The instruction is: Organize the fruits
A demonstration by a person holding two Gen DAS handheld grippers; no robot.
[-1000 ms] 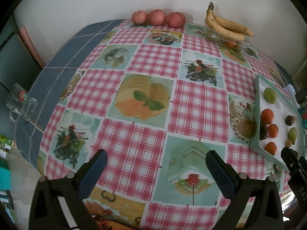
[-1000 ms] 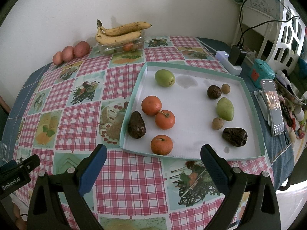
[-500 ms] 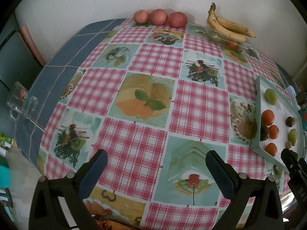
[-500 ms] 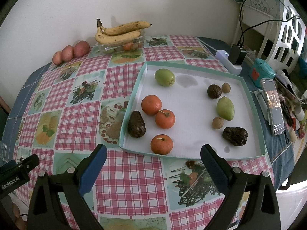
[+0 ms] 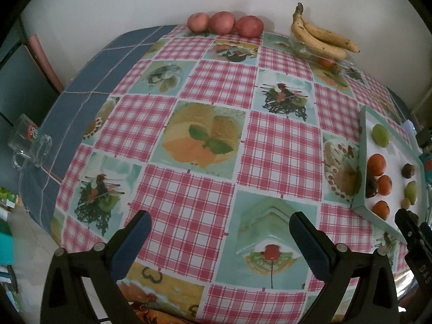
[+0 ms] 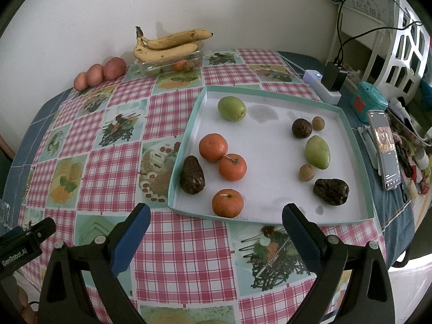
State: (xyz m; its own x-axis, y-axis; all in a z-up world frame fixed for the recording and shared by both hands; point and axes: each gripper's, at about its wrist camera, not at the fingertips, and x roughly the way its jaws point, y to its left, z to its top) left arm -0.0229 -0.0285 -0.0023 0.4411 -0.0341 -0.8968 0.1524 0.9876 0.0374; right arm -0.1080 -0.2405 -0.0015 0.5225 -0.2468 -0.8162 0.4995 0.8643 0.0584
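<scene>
A shallow white tray with a teal rim lies on the checked tablecloth. In it are three oranges, two green fruits, two dark wrinkled avocados, a dark round fruit and small brown ones. Bananas rest on a clear box at the wall, beside three red apples. My right gripper is open, just short of the tray's near edge. My left gripper is open over bare cloth, left of the tray.
A glass mug lies on the blue cloth at the table's left edge. Right of the tray are a phone, a white power strip with a black charger, a teal box and a white basket.
The left wrist view has shifted slightly, the table sliding a little to the right and up. The right gripper is almost still. Both grippers stay open and no fruit has moved.
</scene>
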